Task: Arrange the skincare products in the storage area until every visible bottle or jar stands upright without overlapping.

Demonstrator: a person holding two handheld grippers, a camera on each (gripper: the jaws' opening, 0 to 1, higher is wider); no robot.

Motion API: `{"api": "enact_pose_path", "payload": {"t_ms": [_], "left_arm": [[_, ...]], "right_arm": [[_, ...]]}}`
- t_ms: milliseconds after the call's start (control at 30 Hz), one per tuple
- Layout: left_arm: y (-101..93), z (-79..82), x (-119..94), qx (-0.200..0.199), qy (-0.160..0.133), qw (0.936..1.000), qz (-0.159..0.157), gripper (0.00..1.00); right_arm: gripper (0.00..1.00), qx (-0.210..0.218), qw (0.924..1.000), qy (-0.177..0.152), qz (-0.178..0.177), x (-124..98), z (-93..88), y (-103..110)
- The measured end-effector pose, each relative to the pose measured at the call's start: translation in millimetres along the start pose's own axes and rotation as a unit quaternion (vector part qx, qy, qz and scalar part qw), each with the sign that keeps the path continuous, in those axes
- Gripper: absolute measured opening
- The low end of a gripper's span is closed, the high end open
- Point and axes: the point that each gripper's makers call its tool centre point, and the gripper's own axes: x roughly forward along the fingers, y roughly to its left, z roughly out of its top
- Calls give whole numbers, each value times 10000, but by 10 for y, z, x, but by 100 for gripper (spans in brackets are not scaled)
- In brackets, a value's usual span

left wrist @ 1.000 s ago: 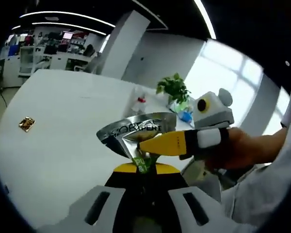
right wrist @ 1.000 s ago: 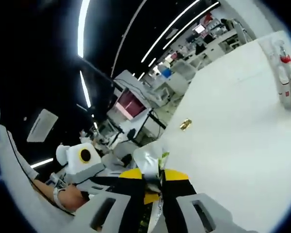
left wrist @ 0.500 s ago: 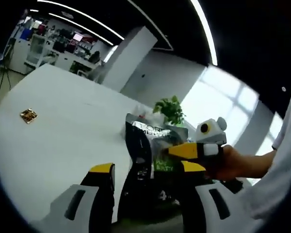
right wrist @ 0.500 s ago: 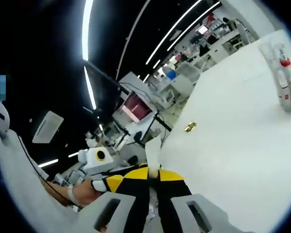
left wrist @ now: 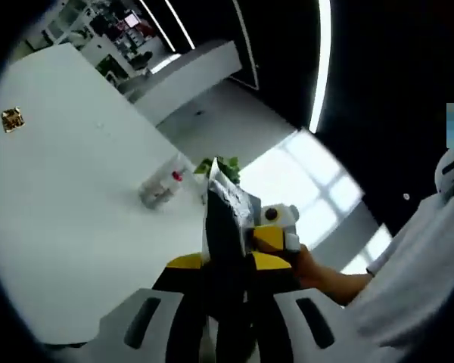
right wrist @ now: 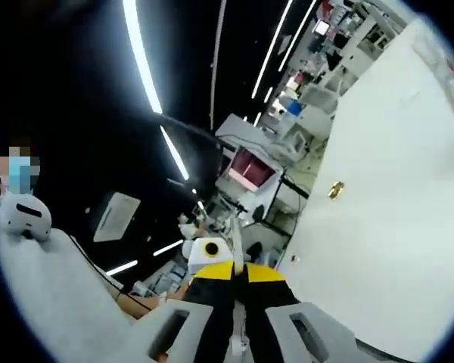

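Pouch (left wrist: 225, 215) of silver foil is clamped edge-on in our left gripper (left wrist: 225, 265) and our right gripper (right wrist: 237, 271). Beyond it, we see clear bottles (left wrist: 160, 189) on the white table (left wrist: 68, 181)

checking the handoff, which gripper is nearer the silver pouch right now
Neither is nearer: the left gripper and the right gripper are both shut on the silver pouch, held edge-on above the white table.
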Motion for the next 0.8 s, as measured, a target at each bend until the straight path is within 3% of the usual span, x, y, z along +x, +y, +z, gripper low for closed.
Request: {"api": "enact_pose_path", "payload": {"t_ms": [33,67,100,133,233,300,433,533,667,733,800], "left_arm": [[-58,13,9,-212,-25,9996,-160,9],[-149,23,21,-414,-26,9982,-427,1],[-173,36,31,-586,9,9969,-522,0],[-94,60,43,-759,-78,9967,-260,0],[-150,77,71,-457,-133,9981,-379,0],[-171,87,91,-499,-139,9978,-408,0],[-204,264,86,-686,-567,9951,-438,0],[-189,292,80,-727,-624,9944,-442,0],[-125,304,71,-846,-615,9938,-387,0],[-100,308,69,-746,-577,9949,-360,0],[-109,302,78,-743,-512,9953,-354,0]], "right_arm": [[0,75,9999,-138,27,-5,40,3],[0,94,9999,-106,-41,-14,25,-31],[0,137,9998,-77,-80,-13,10,-46],[0,213,9996,-191,53,-23,49,-15],[0,149,9997,-188,97,-51,45,-16],[3,163,9996,-168,155,-61,34,-3],[19,-11,9992,405,67,-54,-201,-54],[6,-55,9982,534,268,-30,-272,41],[1,-43,9994,166,285,-32,-143,39],[0,276,9982,-186,494,-51,-31,80],[0,369,9982,-228,408,-75,-34,26]]}}
